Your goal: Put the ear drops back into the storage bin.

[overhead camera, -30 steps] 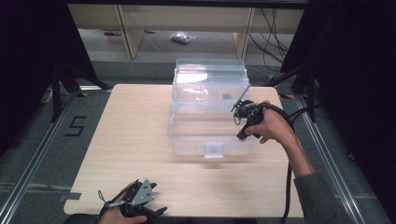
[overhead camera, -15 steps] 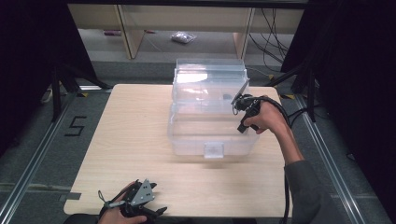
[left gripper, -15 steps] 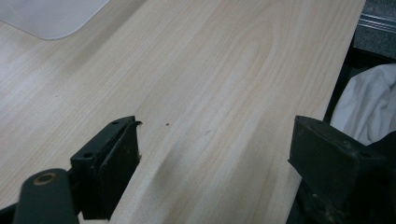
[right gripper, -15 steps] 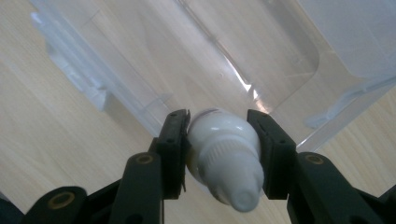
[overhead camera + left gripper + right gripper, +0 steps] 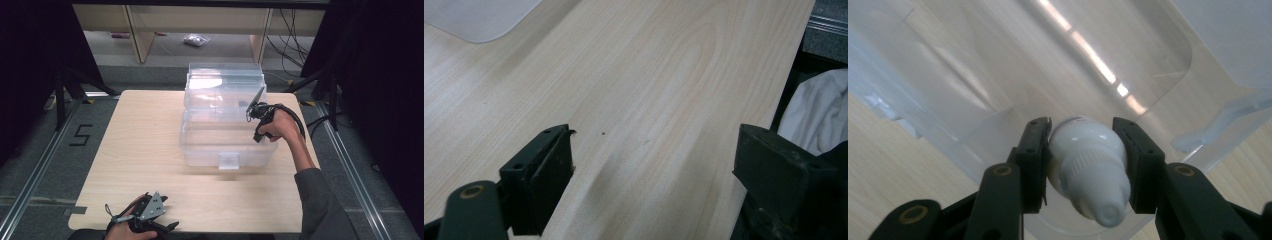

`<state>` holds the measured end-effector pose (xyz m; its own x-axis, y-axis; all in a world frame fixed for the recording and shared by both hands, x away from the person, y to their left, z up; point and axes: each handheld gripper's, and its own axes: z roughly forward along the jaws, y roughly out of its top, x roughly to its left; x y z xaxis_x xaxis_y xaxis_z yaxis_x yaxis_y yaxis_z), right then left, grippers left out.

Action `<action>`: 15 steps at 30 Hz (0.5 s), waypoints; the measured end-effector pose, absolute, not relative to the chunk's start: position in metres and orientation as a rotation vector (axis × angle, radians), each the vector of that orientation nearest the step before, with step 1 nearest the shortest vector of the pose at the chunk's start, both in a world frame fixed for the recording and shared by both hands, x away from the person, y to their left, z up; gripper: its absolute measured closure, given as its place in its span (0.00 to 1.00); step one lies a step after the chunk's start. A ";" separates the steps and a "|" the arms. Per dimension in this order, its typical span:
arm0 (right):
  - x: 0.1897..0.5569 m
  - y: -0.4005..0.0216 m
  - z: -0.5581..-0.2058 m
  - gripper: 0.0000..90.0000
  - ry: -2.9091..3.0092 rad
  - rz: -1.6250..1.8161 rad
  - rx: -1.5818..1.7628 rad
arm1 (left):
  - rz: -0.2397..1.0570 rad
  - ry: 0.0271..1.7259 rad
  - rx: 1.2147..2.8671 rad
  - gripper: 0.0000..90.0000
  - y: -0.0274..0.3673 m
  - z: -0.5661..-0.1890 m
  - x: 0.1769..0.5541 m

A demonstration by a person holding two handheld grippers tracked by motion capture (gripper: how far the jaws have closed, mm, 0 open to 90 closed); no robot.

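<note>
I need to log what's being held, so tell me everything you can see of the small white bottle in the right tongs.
The small white bottle looks like glossy plastic, with a rounded body, a ribbed collar and a tapered cap pointing toward the camera. The right tongs are shut on its body, one jaw on each side. It hangs over the open clear plastic box, not touching it.
</note>
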<state>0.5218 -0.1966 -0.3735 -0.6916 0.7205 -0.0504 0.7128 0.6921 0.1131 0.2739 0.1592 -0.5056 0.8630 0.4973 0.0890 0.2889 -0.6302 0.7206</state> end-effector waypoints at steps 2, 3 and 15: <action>0.525 -0.198 -0.377 0.67 2.817 0.126 1.178 | 0.362 0.564 2.283 0.17 0.159 -0.506 0.274; 0.527 -0.198 -0.379 0.67 2.804 0.101 1.176 | 0.362 0.564 2.290 0.17 0.159 -0.506 0.274; 0.536 -0.197 -0.398 0.67 2.805 0.094 1.291 | 0.362 0.566 2.289 0.17 0.159 -0.506 0.274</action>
<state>0.5361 -0.1970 -0.3983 -0.6496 0.7599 -0.0224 0.7567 0.6492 0.0771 0.2741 0.1592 -0.5059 0.8630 0.4973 0.0889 0.2891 -0.6305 0.7204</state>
